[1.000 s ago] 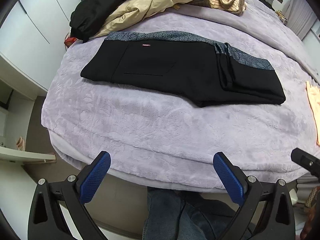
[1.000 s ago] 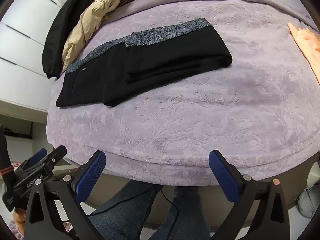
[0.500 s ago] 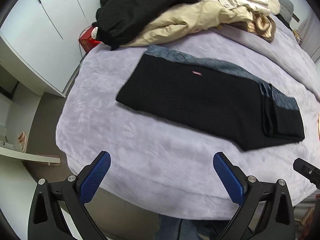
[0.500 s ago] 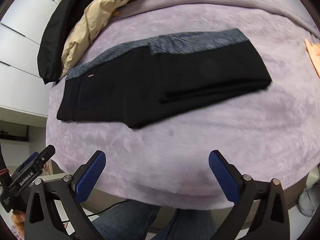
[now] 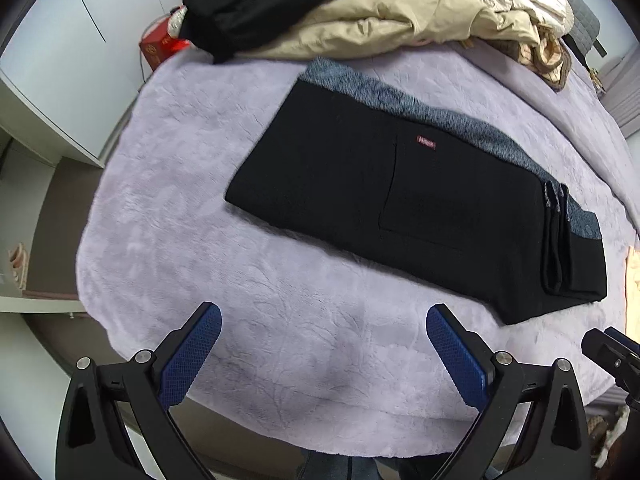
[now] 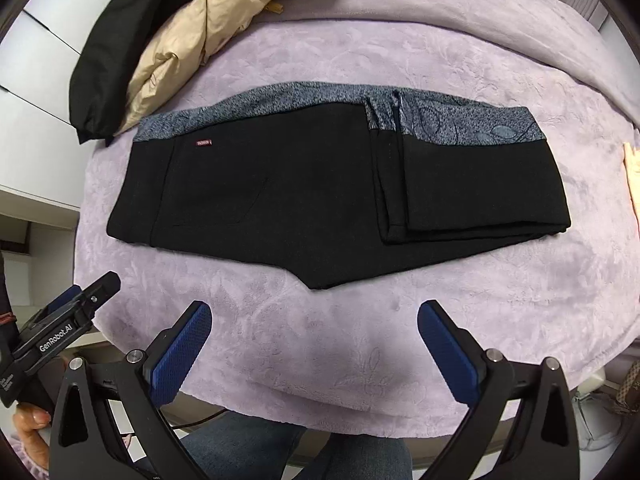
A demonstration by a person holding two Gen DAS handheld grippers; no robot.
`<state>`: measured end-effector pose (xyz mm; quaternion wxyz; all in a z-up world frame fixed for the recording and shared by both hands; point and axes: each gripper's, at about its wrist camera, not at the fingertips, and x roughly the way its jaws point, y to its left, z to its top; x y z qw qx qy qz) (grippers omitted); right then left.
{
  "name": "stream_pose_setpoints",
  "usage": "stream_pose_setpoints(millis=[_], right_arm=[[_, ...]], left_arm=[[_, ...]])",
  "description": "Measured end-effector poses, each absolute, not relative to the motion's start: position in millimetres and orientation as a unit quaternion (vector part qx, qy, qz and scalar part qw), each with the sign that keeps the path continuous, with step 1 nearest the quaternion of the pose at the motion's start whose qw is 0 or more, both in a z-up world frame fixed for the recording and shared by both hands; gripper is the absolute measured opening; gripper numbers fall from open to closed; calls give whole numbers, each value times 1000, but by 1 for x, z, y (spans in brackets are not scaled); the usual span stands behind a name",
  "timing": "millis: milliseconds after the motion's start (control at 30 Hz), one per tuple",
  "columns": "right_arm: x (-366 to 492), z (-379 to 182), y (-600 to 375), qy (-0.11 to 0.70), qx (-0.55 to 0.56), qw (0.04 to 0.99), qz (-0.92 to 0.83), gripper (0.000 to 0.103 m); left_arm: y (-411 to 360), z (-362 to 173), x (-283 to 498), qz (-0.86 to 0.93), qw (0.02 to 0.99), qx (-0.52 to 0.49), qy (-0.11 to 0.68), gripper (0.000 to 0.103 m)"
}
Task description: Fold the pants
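I am seeing the lilac bed (image 6: 400, 60) filling more of both views than a second ago. The black pants (image 6: 304, 200), part-folded, are lying near its front edge. My left gripper (image 5: 322, 350) and right gripper (image 6: 316, 340) are closing in, jaws spread wide, holding nothing; the next fold looks imminent.

"GenRobot.AI" is printed on the left gripper (image 6: 66, 322); the pants' (image 6: 304, 184) red tag (image 5: 426, 144) is too blurred to read
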<state>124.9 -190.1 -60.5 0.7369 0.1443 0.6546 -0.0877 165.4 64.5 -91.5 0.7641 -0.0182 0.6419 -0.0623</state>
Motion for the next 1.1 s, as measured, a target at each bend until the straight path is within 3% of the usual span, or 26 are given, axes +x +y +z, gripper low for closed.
stream_pose_setpoints(millis=[400,1100], right_arm=[[129,-76,-184,683,129,712,-99,103],[199,-123,-191,696,57,715,-21,103]], left_arm=[[53,-112,177,-87,755,-45,649,103],[91,-129,213,-44,765,-212,607,103]])
